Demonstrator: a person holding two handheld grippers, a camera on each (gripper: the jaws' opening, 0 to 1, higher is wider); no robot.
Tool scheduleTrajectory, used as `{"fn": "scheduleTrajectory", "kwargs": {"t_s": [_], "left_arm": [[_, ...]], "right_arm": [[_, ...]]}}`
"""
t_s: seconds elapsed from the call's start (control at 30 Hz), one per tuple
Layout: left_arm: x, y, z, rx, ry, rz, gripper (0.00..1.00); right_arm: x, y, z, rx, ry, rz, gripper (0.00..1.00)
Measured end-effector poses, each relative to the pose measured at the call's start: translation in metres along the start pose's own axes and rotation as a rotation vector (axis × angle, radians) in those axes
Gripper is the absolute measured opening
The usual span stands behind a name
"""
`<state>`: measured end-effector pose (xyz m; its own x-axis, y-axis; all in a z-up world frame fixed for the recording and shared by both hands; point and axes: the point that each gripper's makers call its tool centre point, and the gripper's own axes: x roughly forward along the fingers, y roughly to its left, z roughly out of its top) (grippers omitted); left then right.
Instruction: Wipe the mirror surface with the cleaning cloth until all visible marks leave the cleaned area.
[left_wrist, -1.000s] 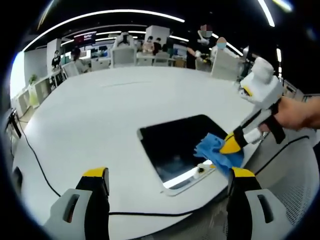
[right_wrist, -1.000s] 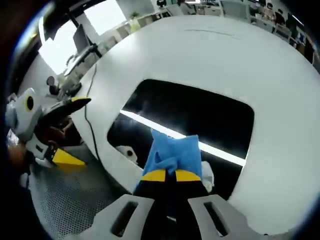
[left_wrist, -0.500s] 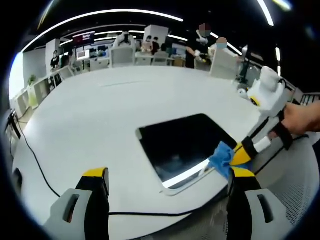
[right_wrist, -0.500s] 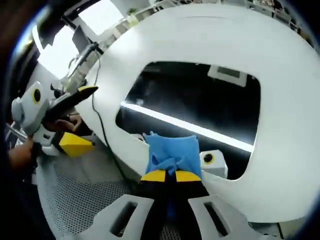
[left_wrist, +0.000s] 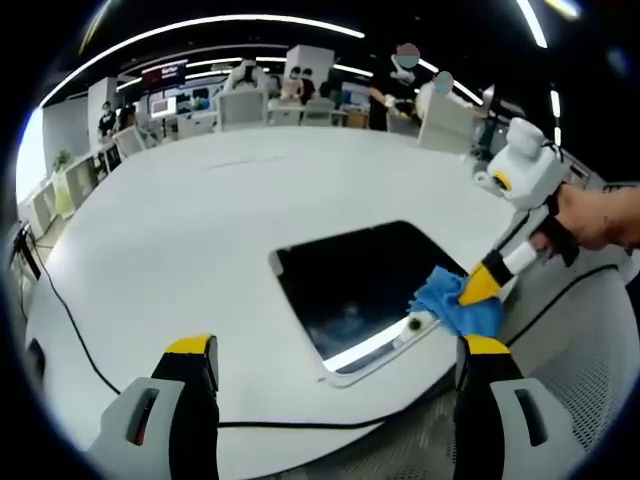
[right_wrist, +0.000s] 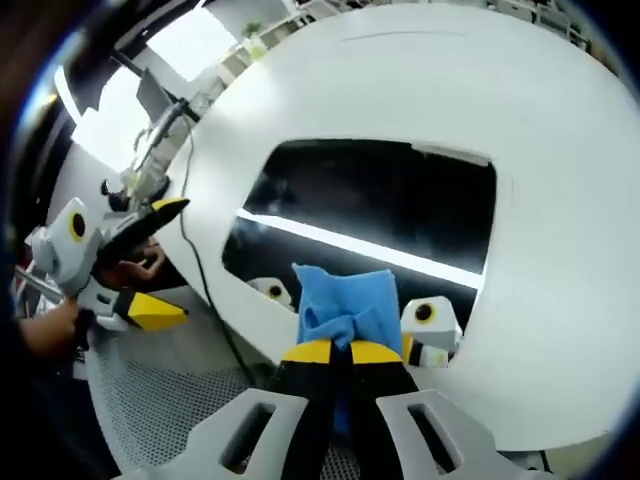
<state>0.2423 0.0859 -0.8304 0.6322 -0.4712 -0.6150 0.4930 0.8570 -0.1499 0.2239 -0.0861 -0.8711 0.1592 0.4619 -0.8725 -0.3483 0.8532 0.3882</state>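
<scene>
Mirror (left_wrist: 365, 285) lies flat on the white table (left_wrist: 200, 230), close to the table's near edge, dark glass reflecting a ceiling light strip (right_wrist: 360, 250); in the right gripper view the mirror (right_wrist: 400, 205) also reflects the gripper's own body. Blue cloth (left_wrist: 455, 303) sits on the mirror's corner nearest the edge, pinched in the right gripper (left_wrist: 485, 283), whose yellow-tipped jaws are clenched on it; same cloth (right_wrist: 345, 305) bunches just above the right gripper (right_wrist: 343, 350) tips in its own view. No readable brand or label on mirror, cloth or grippers; a red-lit screen (left_wrist: 168, 73) far back carries text too small to read. Left gripper (left_wrist: 335, 350) has its jaws spread wide apart, holding nothing, hovering above the table edge. It appears again off the table side in the right gripper view, left gripper (right_wrist: 150, 260), held by a hand (right_wrist: 45, 325). Right hand (left_wrist: 590, 215) grips its handle, tool angled down toward the mirror. A black cable (left_wrist: 75, 320) runs across the table. Room: open office, desks, chairs, people at the back (left_wrist: 300, 85), ceiling strip lights, perforated grey floor (right_wrist: 170, 400).
</scene>
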Motion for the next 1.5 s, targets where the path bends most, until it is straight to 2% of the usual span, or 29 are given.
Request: {"fn": "scheduleTrajectory", "kwargs": {"t_s": [0.2, 0.27, 0.4, 0.47, 0.63, 0.77, 0.8, 0.93, 1.07, 1.13, 1.3, 1.37, 1.4, 1.47, 1.5], "left_arm": [[0.001, -0.002, -0.001, 0.003, 0.009, -0.008, 0.99], [0.002, -0.002, 0.000, 0.004, 0.007, -0.010, 0.99], [0.002, -0.003, 0.000, 0.006, 0.008, -0.015, 0.99], [0.002, -0.003, 0.000, 0.006, 0.003, -0.016, 0.99], [0.001, -0.001, 0.001, 0.001, -0.004, -0.011, 0.99], [0.001, -0.001, 0.001, 0.007, -0.005, -0.009, 0.99], [0.001, -0.001, 0.001, 0.005, -0.006, -0.008, 0.99], [0.000, 0.000, 0.001, 0.005, -0.010, -0.006, 0.99], [0.000, 0.000, 0.001, 0.005, -0.008, -0.008, 0.99], [0.001, 0.000, 0.000, 0.007, -0.003, -0.012, 0.99], [0.001, 0.000, 0.001, 0.009, -0.005, -0.010, 0.99], [0.001, 0.000, 0.001, 0.011, -0.001, -0.007, 0.99], [0.001, 0.000, 0.001, 0.010, -0.002, -0.005, 0.99], [0.002, 0.001, 0.001, 0.007, 0.000, -0.001, 0.99], [0.002, 0.002, 0.000, 0.007, 0.001, 0.004, 0.99]], "right_arm": [[-0.010, -0.023, 0.005, 0.046, -0.014, -0.029, 0.00], [-0.009, -0.025, 0.005, 0.079, -0.009, -0.015, 0.00], [-0.008, -0.021, 0.007, 0.059, 0.008, -0.026, 0.00], [-0.008, -0.025, 0.013, 0.080, 0.005, -0.025, 0.00], [-0.002, -0.037, 0.042, 0.096, 0.011, -0.033, 0.00], [0.005, -0.051, 0.078, 0.103, 0.007, -0.053, 0.00], [0.009, -0.057, 0.094, 0.111, 0.008, -0.060, 0.00], [0.015, -0.071, 0.128, 0.130, -0.010, -0.084, 0.00], [0.019, -0.076, 0.142, 0.132, -0.032, -0.099, 0.00], [0.019, -0.075, 0.139, 0.056, -0.012, -0.114, 0.00], [0.020, -0.076, 0.140, 0.042, -0.022, -0.121, 0.00], [0.020, -0.076, 0.140, -0.040, -0.023, -0.171, 0.00], [0.020, -0.076, 0.143, -0.167, -0.031, -0.220, 0.00], [0.019, -0.073, 0.141, -0.229, -0.054, -0.265, 0.00], [0.019, -0.071, 0.139, -0.198, -0.065, -0.253, 0.00]]}}
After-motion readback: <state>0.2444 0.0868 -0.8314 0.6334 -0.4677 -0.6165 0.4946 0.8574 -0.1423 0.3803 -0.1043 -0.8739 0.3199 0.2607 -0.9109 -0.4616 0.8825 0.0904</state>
